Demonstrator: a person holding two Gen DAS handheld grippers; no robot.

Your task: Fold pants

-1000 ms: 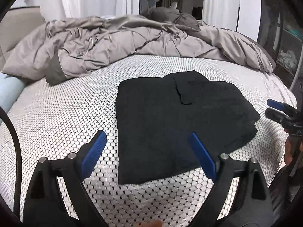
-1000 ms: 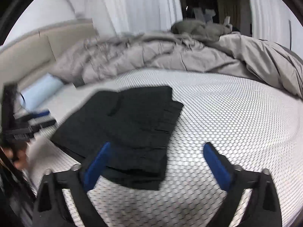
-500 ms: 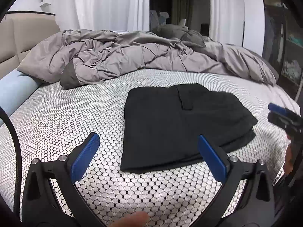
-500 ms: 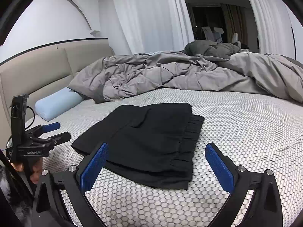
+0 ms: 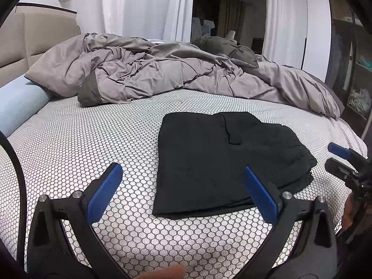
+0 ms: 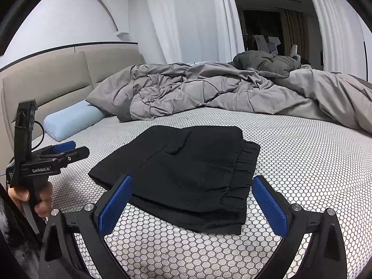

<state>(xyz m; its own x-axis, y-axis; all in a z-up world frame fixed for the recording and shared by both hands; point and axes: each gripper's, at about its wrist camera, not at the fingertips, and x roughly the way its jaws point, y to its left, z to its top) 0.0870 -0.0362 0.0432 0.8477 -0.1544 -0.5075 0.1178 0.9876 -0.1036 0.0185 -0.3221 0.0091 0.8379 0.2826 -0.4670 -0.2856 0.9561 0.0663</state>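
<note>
Black pants (image 6: 186, 174) lie folded in a stack near the bed's (image 6: 313, 162) front edge. Left hand-held gripper (image 5: 183, 190) & right hand-held gripper (image 6: 193, 200) both wide, holding nothing. Risk: a pad snagging the top layer undoes the fold. Lower layers hidden, so neatness unclear.

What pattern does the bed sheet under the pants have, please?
White sheet with a dark honeycomb pattern; clearest in the left wrist view.
</note>
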